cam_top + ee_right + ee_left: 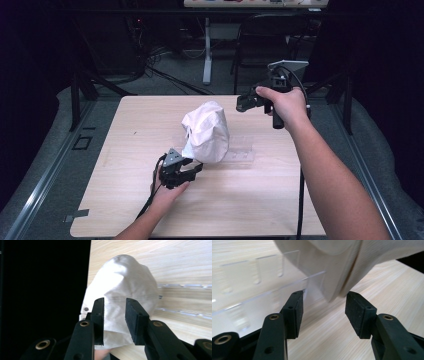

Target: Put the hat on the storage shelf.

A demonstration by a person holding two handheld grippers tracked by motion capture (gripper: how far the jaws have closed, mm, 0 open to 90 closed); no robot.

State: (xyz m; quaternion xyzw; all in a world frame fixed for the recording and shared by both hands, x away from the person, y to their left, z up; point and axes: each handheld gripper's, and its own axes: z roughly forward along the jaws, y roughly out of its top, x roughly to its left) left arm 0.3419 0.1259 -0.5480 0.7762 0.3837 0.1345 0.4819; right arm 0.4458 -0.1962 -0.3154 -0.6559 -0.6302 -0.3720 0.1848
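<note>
Centrally on the table (125, 210): white cloth (206, 131), draped over a clear acrylic rack (240, 155), hiding most of it. Left gripper (196, 167) released, jaws apart beside the cloth's hem, nothing clasped. Right gripper (243, 104) raised well clear, jaws parted, empty.

Black chair (272, 37) behind wooden table (250, 205)

Setting. A light wooden table (250, 210) with rounded corners stands on grey carpeted floor (45, 165). Metal floor rails (47, 172) run along both sides of the table, and dark stand legs (80, 90) rise at the left and right. Beyond the far edge, a white pedestal leg (207, 50) supports a second tabletop (255, 3) at the top of the high view, with a black chair (260, 40) beside it and loose cables (165, 75) on the floor. The surroundings are dark; light falls mainly on the table.
</note>
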